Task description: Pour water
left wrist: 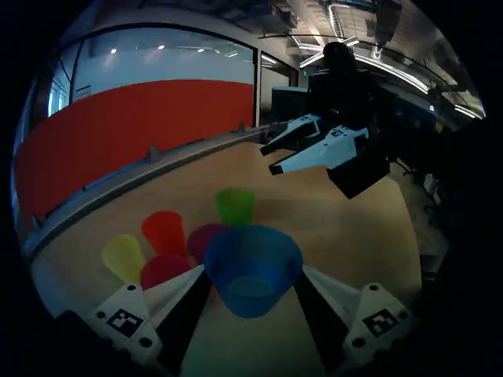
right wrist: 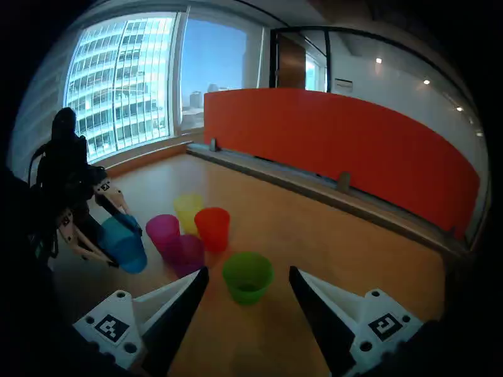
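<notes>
At 6 o'clock in the left gripper view, the left tongs [left wrist: 253,269] clamp the blue cup [left wrist: 253,279], likely light and crushable, mid-wall, while the right tongs [right wrist: 248,269] stand apart near the green cup [right wrist: 247,283].

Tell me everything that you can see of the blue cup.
The blue cup is translucent plastic, tapered, wider at its open rim than at its base. The left tongs grip it, one finger on each side. It is tilted, close to the other coloured cups but touching none. Whether it holds water is unclear.
</notes>
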A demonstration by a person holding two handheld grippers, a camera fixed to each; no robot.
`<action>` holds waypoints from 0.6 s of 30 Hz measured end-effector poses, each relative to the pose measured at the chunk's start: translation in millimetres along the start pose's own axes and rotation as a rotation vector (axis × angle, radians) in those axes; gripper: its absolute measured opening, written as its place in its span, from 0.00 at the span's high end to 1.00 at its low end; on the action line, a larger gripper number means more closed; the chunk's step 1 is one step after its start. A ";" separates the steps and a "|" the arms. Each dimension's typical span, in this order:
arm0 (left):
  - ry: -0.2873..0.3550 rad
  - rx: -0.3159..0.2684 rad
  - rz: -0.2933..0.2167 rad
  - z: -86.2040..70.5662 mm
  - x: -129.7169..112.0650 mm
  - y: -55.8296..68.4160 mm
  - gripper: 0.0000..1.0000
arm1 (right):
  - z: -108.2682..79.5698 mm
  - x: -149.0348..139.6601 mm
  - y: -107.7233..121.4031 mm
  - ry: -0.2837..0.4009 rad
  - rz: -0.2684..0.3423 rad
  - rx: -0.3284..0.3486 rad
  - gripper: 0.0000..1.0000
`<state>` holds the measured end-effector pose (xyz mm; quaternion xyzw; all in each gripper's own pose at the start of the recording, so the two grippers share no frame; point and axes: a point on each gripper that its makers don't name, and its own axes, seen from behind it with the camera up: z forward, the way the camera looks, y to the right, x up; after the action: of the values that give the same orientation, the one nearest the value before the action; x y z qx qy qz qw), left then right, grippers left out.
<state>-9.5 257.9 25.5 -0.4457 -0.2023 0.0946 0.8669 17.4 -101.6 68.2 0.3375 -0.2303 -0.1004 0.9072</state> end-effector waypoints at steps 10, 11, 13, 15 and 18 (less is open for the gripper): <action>0.097 0.063 -0.001 -26.5 42.0 -19.2 0.15 | 4.3 -1.8 -0.4 0.000 -0.001 -0.005 0.01; 0.103 0.070 -0.001 -28.6 44.9 -21.1 0.15 | 4.7 -2.3 -0.2 0.000 -0.001 -0.006 0.01; 0.116 0.083 -0.001 -32.9 50.3 -24.6 0.15 | 5.7 -3.8 0.0 -0.002 -0.002 -0.007 0.01; 0.127 0.094 -0.001 -36.7 54.6 -27.5 0.15 | 6.7 -5.5 0.1 -0.005 -0.004 -0.008 0.01; 0.141 0.109 0.001 -42.2 60.2 -30.2 0.15 | 8.5 -7.5 -0.5 -0.009 -0.010 -0.007 0.01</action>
<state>62.5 229.9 44.0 -0.4037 -0.1349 0.0741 0.9019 6.7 -104.2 70.9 0.3351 -0.2322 -0.1069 0.9068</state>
